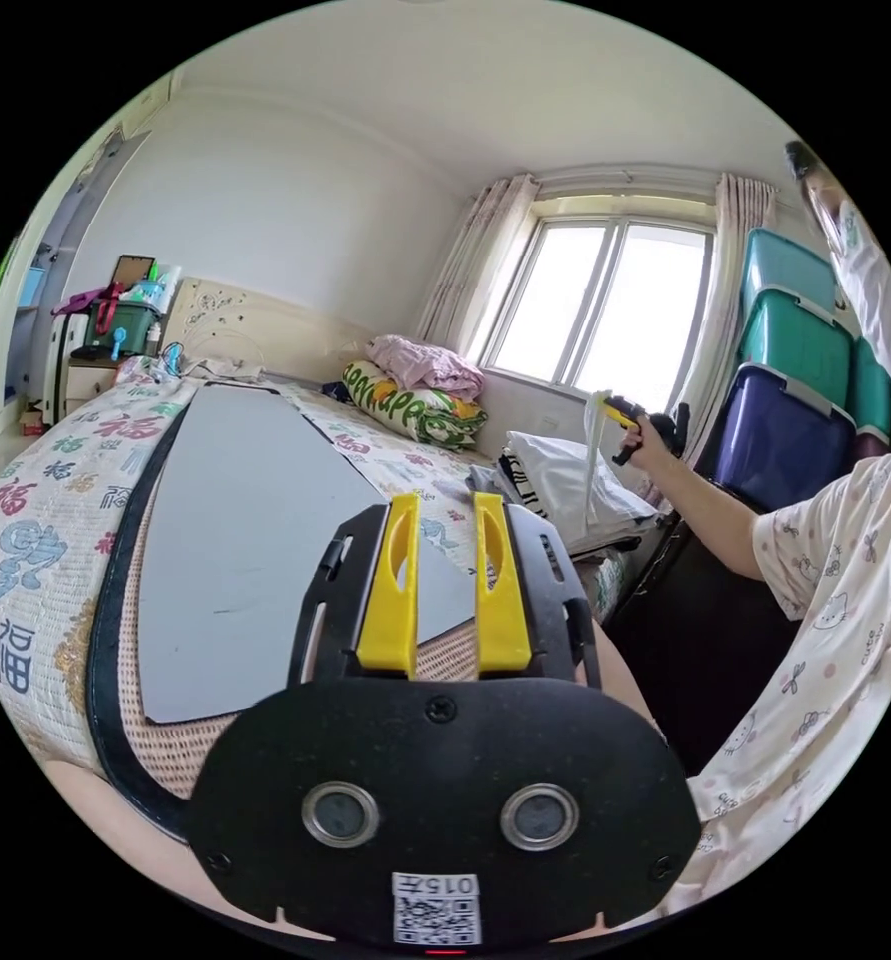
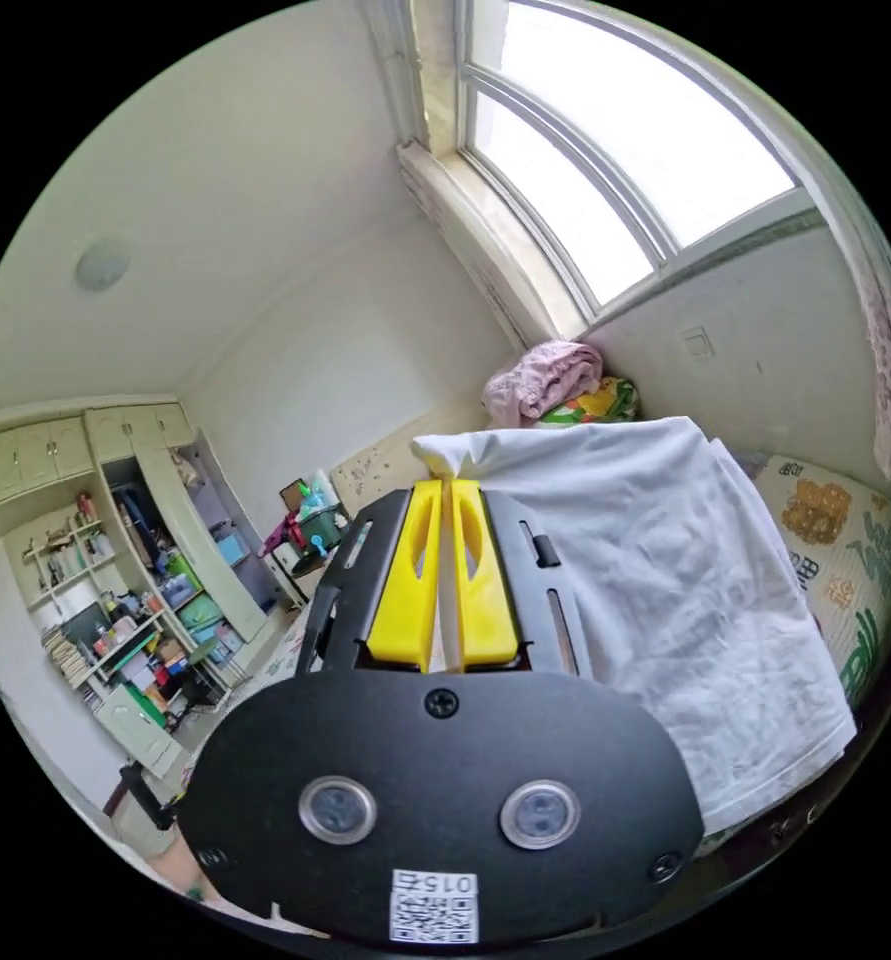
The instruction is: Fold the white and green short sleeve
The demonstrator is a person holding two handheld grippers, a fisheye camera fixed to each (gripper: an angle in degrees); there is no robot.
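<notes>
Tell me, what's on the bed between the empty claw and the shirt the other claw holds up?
In the left gripper view, a grey board and patterned bedding lie between the left claw and the white shirt.

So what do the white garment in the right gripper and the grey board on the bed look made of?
The white garment looks like thin, soft, matte woven or knit cloth: it creases and drapes. The grey board looks stiff, smooth, matte, perhaps plastic or card: it lies flat with clean edges.

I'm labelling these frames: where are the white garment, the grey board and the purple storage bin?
white garment (image 2: pixel 665 590): right gripper view, middle of the hanging cloth.
grey board (image 1: pixel 235 540): left gripper view, centre of its flat face.
purple storage bin (image 1: pixel 775 440): left gripper view, front wall.
</notes>
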